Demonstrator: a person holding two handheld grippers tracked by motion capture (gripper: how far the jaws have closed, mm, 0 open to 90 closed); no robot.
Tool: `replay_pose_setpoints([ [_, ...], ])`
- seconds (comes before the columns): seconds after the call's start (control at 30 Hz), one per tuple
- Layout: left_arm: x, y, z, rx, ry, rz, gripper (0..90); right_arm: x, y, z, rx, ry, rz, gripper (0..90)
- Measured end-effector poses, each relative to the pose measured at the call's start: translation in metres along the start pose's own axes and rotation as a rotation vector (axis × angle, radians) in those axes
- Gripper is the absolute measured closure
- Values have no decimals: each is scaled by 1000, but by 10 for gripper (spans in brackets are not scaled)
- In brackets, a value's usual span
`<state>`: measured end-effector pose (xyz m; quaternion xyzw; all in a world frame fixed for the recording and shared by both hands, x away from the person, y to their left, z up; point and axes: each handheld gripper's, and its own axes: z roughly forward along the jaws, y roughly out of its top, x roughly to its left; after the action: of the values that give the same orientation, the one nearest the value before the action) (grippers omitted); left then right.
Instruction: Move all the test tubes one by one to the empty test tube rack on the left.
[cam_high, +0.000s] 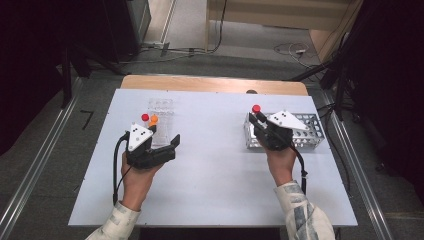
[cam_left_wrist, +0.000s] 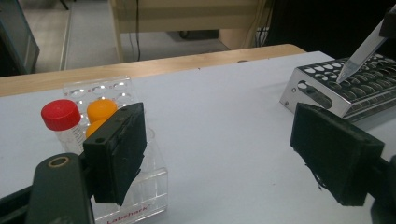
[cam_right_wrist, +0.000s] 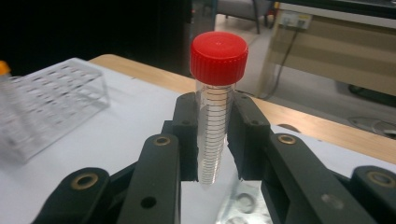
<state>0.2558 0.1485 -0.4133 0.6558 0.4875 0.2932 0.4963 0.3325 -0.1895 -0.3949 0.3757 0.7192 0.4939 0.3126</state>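
White desk is shown; a red-capped tube is pinched in the right claw above the metal rack. Left claw is spread beside the clear rack. Lowering into a hole seems required next.

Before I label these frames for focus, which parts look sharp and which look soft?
Right gripper view: the red-capped clear plastic tube is sharp, the clear acrylic rack soft. Left gripper view: the near black pads blur slightly. High view: dark surroundings, evenly lit white table.

White table: clear plastic rack at left, metal rack at right.
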Motion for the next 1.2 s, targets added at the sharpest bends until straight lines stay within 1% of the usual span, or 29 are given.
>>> replay_pose_setpoints([
  [0.2,-4,0,0,1,-16,10,192,33,-5,3,1,91,-30,709],
  [0.33,-6,0,-1,-4,-32,3,196,55,-7,8,6,149,-52,709],
  [0.43,-8,0,-1,-5,-41,5,199,70,-10,13,17,181,-64,709],
  [0.57,-11,0,-1,-2,-54,12,207,88,-16,22,39,219,-63,709],
  [0.67,-13,-1,-1,2,-65,17,218,100,-22,29,54,242,-60,709],
  [0.77,-16,-1,0,5,-88,24,241,110,-26,35,64,262,-63,709],
  [0.83,-18,-2,0,4,-104,34,271,117,-29,38,75,274,-66,709],
  [0.87,-19,-2,0,1,-106,41,291,120,-30,39,76,282,-71,709],
  [1.0,-23,-4,2,14,-133,54,361,132,-31,42,79,309,-76,709],
  [1.07,-25,-5,3,23,-147,65,405,138,-32,42,80,324,-84,709],
  [1.2,-27,-7,5,36,-158,87,511,147,-32,42,84,345,-93,709],
])
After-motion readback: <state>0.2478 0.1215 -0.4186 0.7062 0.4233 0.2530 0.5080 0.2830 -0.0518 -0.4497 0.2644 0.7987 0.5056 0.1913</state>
